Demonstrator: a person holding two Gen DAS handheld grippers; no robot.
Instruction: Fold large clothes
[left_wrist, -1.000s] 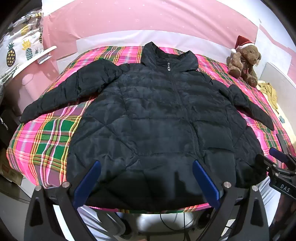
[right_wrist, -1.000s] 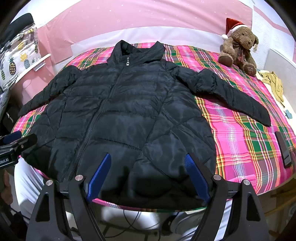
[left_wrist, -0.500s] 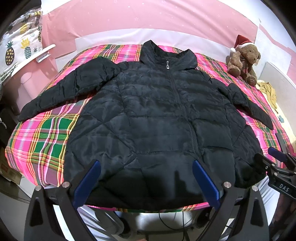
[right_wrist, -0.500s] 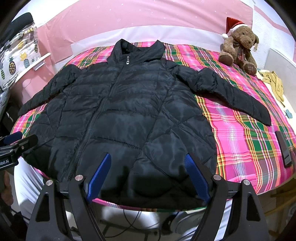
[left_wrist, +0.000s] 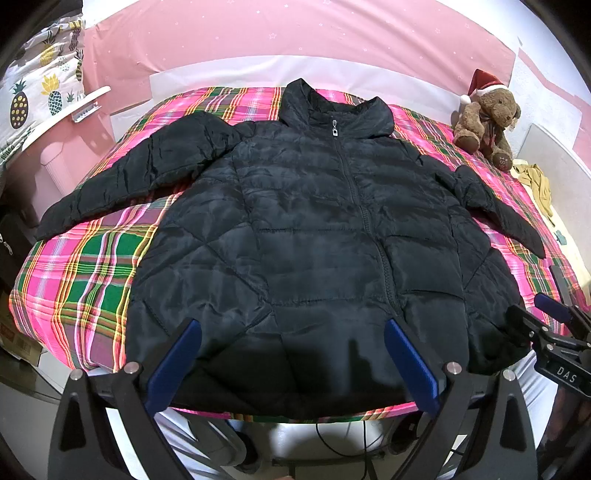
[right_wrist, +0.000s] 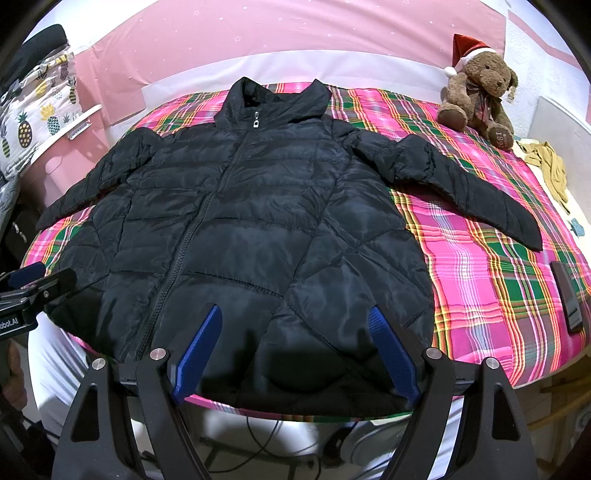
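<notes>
Jacket (left_wrist: 314, 236), black and quilted, lies face up and spread flat on the tabletop (left_wrist: 81, 280), which is covered in pink-and-green plaid. Its zip is closed up to the collar (left_wrist: 332, 107), which points toward the far pink wall. Both sleeves are stretched out to the sides: one sleeve (left_wrist: 140, 177) angles down toward the near left edge of the plaid, the other sleeve (right_wrist: 461, 184) runs out over the plaid on the right. The hem hangs just past the near edge of the tabletop.

Left gripper (left_wrist: 291, 365) hovers at the near edge over the hem, left of the zip line, with its blue pads (left_wrist: 173, 358) wide apart and nothing between them. Right gripper (right_wrist: 295, 347) hovers over the hem on the other side of the zip, its blue pads (right_wrist: 391, 350) likewise spread apart and holding nothing. Whether either pad touches the cloth I cannot tell. Each gripper shows at the edge of the other's view, side by side along the near edge.

A teddy bear (right_wrist: 476, 88) in a red Santa hat sits upright at the far right corner of the plaid, apart from the jacket. A dark flat remote-like object (right_wrist: 567, 295) lies near the right edge. Some yellowish cloth (right_wrist: 550, 170) lies beyond the bear on a white surface.
</notes>
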